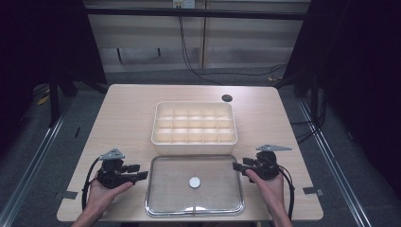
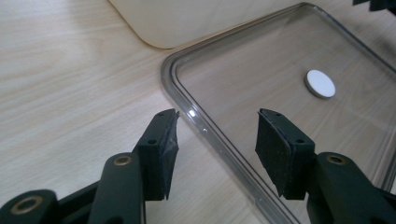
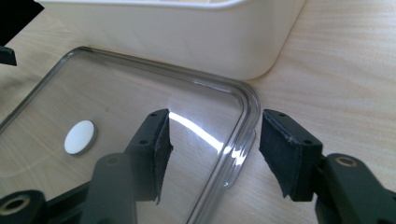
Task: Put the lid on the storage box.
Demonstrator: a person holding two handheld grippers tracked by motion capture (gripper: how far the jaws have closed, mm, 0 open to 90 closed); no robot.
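Left claw (image 1: 143, 172) and right claw (image 1: 234, 166), both open and gripping nothing, are straddling the left and right rims of the clear lid (image 1: 168, 198) lying on the table (image 1: 123, 113).

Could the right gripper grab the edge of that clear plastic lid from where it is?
Probably yes: the right gripper is open, its fingers straddling the right rim of the clear rectangular plastic lid, with nothing between.

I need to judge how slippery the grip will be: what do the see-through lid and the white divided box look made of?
The clear rectangular lid looks like glossy hard plastic: wood grain shows through, glare streaks its rim. The cream compartment box seems matte moulded plastic, with smooth, rounded corners.
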